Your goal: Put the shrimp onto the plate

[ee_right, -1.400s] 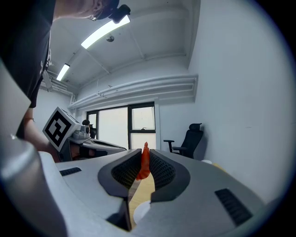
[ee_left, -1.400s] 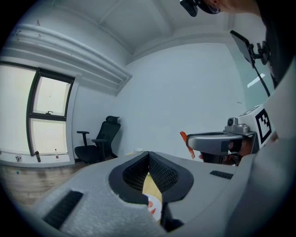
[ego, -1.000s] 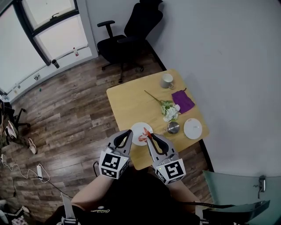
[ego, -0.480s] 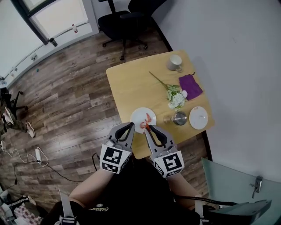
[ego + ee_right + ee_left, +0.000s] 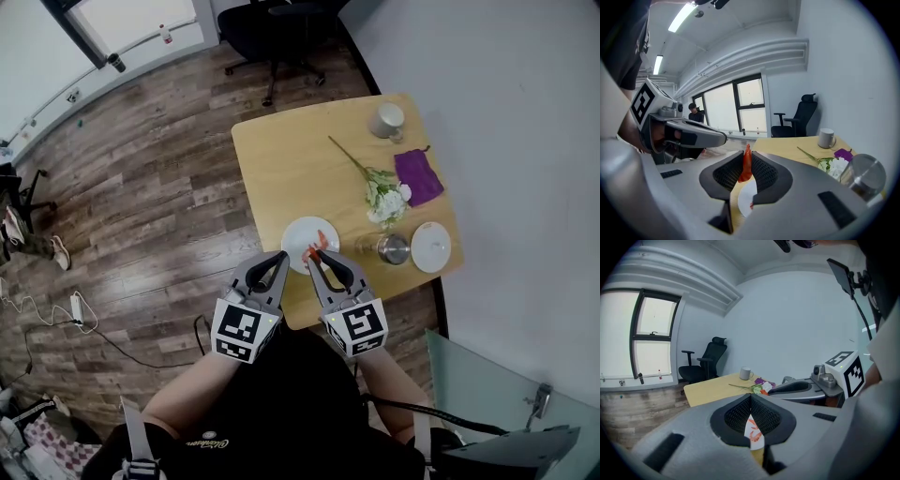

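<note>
Grippers side by side, both angled down toward the plate (image 5: 302,232) from its near side, marker cubes back toward the person. Right gripper (image 5: 317,256) is clamped on the shrimp (image 5: 746,165), one end poking up past the pads, held above the plate's near rim. Left gripper (image 5: 750,398) is closed tip to tip with nothing between the pads, just left of the plate's near edge. Other shrimp (image 5: 322,236) lies on the plate. Right of the plate: metal cup (image 5: 393,248), then small white saucer (image 5: 430,247). Beyond the plate: white flowers (image 5: 385,197), purple cloth (image 5: 418,175), and mug (image 5: 386,120) farthest. All sit on a light wood table (image 5: 281,164). Plank floor (image 5: 141,187) left of the plate, black office chair (image 5: 281,19) past the mug, windows (image 5: 740,105), white wall (image 5: 506,141) on the saucer side.
</note>
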